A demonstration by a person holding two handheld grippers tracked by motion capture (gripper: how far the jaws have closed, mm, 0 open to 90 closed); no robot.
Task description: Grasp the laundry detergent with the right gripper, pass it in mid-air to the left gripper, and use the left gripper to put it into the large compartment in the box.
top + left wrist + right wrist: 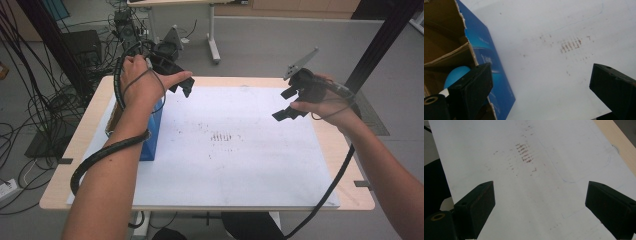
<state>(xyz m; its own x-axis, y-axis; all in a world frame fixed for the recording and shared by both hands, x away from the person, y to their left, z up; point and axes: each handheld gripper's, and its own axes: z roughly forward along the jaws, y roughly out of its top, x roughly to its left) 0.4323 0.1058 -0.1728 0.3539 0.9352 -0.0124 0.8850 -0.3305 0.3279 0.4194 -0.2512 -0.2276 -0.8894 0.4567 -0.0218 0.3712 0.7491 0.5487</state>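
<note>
White sheet (pixel 235 150): covers most of the pale wood counter (pixel 350 165), with brown smudges (pixel 220 136) near its middle.
Nearest edge: a person's two forearms come in over the counter's front, a black cable trailing from each.
Left forearm: it crosses above the box (pixel 150 135), and the cable loops round it.
Box: blue cardboard, open on top, standing on the left part of the sheet, brown inside with cardboard dividers.
Ball (pixel 455 75): a blue rounded thing lies in one compartment of the box, seen in the left gripper view just behind one jaw; I cannot tell what it is.
Left hand-held gripper (pixel 181 82): held in the air above the box's far end and the sheet beside it, jaws spread wide with nothing between them; in its own view (pixel 540 87) one jaw hangs over the box, the other over bare sheet.
Right hand-held gripper (pixel 290 104): held above the right part of the sheet, well apart from the box, jaws wide apart and empty; its own view (pixel 540 207) looks across the sheet to the smudges.
Far side: grey floor, tangled cables (pixel 30 100) at the left and a second table's leg (pixel 214 35) behind.
</note>
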